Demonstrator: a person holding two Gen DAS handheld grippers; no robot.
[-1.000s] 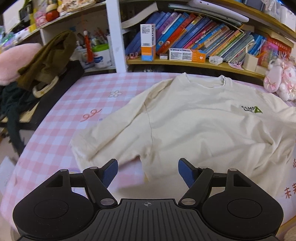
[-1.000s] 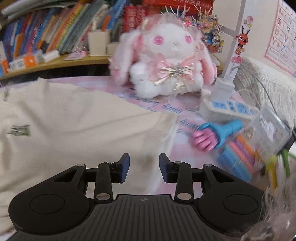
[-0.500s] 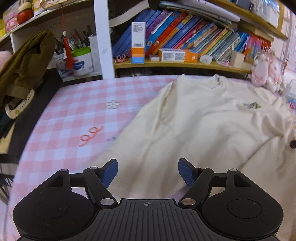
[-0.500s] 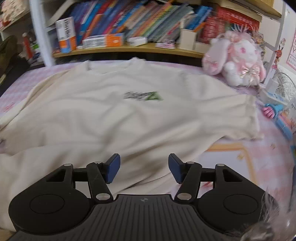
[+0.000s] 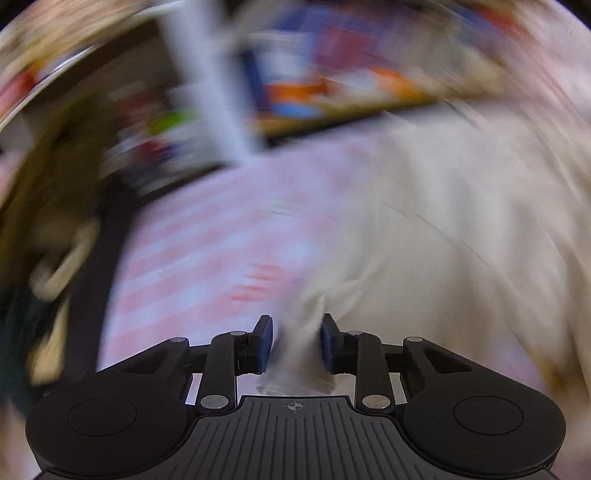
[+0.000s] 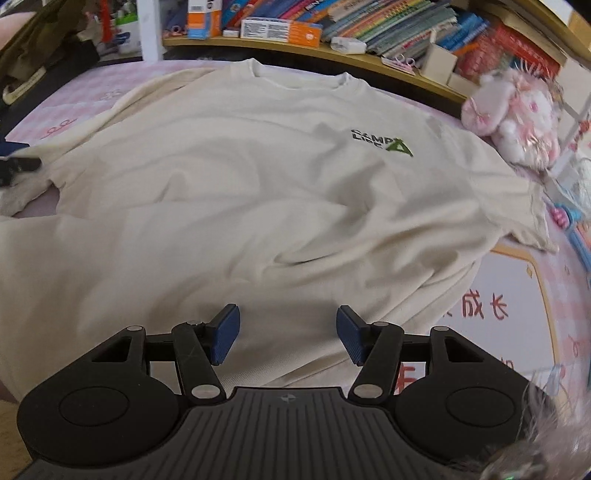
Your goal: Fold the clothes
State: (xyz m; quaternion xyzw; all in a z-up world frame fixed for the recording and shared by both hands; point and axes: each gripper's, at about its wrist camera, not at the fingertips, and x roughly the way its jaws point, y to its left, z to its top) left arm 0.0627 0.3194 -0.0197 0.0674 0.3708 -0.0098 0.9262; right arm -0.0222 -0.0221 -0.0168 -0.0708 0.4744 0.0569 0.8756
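The left gripper (image 5: 294, 341) has its two blue-padded fingers (image 5: 264, 343) drawn close together, clamped on a bunched fold of a cream T-shirt (image 5: 443, 229); the pinched cloth fills the narrow gap between the pads. This view is heavily smeared, so which part of the shirt is pinched cannot be told from it. Beyond the fingers the cream cloth spreads up and to the right, over a pink-and-white checked tablecloth (image 5: 207, 251).

The right gripper (image 6: 288, 332) has its fingers (image 6: 225, 334) wide apart, holding nothing, and sits just above the lower hem area of the shirt. From here the T-shirt (image 6: 229, 177) lies spread face up on the table, collar at the far side, with a small dark and green logo (image 6: 382, 142) on the chest. The left gripper's black tip (image 6: 18, 164) shows at the far left edge, touching the sleeve (image 6: 29, 184) on that side, which is crumpled. The other sleeve (image 6: 524, 214) lies flat at the right. Behind the shirt, a wooden shelf (image 6: 332, 55) holds rows of books (image 6: 369, 18), and a pink plush rabbit (image 6: 517, 118) sits near the shirt's right shoulder.
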